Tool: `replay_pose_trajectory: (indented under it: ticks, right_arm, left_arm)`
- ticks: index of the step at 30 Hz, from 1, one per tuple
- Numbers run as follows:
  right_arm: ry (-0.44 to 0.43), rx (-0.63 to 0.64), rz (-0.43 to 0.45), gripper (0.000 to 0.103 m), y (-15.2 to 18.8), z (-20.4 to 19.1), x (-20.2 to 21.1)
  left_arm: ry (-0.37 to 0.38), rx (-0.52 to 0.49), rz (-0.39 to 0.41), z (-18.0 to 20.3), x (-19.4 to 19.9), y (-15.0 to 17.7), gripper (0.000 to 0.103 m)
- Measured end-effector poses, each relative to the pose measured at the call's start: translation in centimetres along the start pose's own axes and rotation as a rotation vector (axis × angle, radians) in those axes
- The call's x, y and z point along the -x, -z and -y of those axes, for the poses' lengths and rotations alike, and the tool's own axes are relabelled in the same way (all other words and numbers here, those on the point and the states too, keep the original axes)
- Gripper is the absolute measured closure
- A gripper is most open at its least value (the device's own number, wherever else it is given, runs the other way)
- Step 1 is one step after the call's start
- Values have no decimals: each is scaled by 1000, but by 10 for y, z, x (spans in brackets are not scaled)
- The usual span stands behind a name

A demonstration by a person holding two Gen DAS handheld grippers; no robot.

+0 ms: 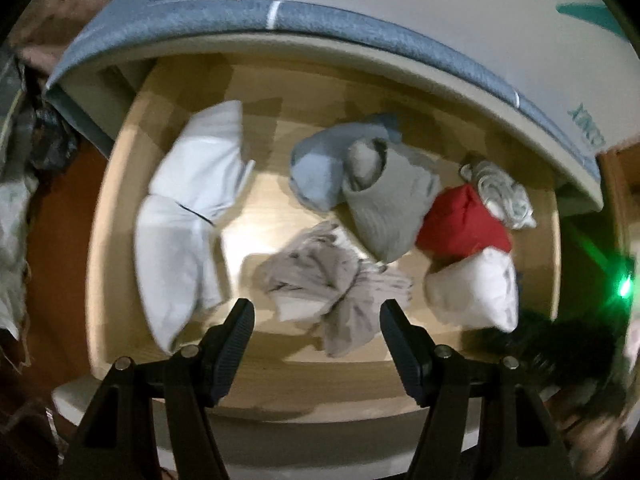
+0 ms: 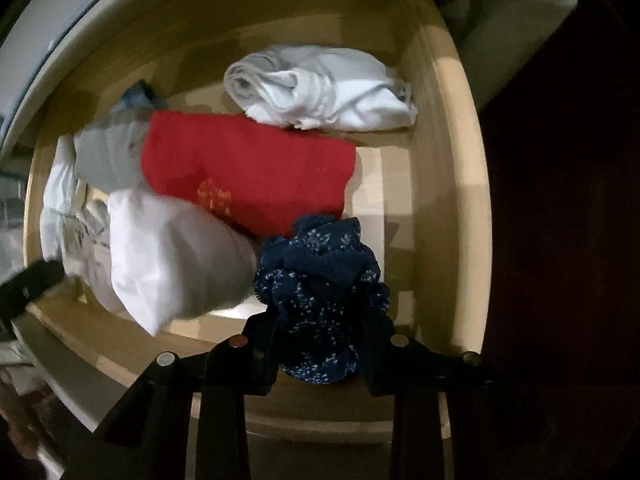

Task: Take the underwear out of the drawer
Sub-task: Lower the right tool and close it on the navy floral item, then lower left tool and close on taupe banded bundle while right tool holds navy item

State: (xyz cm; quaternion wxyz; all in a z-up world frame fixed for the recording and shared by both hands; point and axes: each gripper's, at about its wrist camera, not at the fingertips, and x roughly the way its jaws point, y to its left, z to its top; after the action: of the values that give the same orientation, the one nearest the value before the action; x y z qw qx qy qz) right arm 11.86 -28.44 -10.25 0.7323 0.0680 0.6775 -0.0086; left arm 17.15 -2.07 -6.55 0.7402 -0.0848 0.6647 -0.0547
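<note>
Inside the drawer (image 2: 444, 184), near its front right corner, the right gripper (image 2: 320, 344) pinches a navy underwear (image 2: 320, 280). I think thin cloth may slip out if lifted fast. The left gripper (image 1: 316, 320) hangs wide over a beige piece (image 1: 320, 276), holding nothing. I count one navy, one red (image 2: 248, 168), several pale items.

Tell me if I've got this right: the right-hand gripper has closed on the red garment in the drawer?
Not quite. The right gripper has closed on the dark blue patterned garment; the red garment lies untouched behind it in the drawer. The right wrist view shows this.
</note>
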Motion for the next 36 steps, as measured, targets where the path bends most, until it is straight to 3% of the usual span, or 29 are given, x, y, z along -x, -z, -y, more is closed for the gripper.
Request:
replay_pose_trajectory:
  ticks: [7,10,13,17,22,26,36]
  right_arm:
    - [8,43,10,74,14,-14,-8]
    - [-26,39,1,74,21,-18,-15]
    - [-56,18,4,74,20,-15,-18]
    - [-52,35,7,74,22,-11,-17]
    - [-57,33,8,74,24,-5,-13]
    - [-54,31,3,74,18,-10,-13]
    - [-29,36,-15,73,8,-22,-24]
  left_arm:
    - [105,160,-36,0,-11,-5,36]
    - [100,186,-57,4,-21,-7,35]
    - [46,196,-84,6,-35,-9,34]
    - [-57,178,-149,8,-59,-15,34]
    - [-77,144,-229,4,-73,-16,33]
    - [-106,79,-227,7,-73,-17,34]
    - [-119,3,-182,12,-62,-10,50]
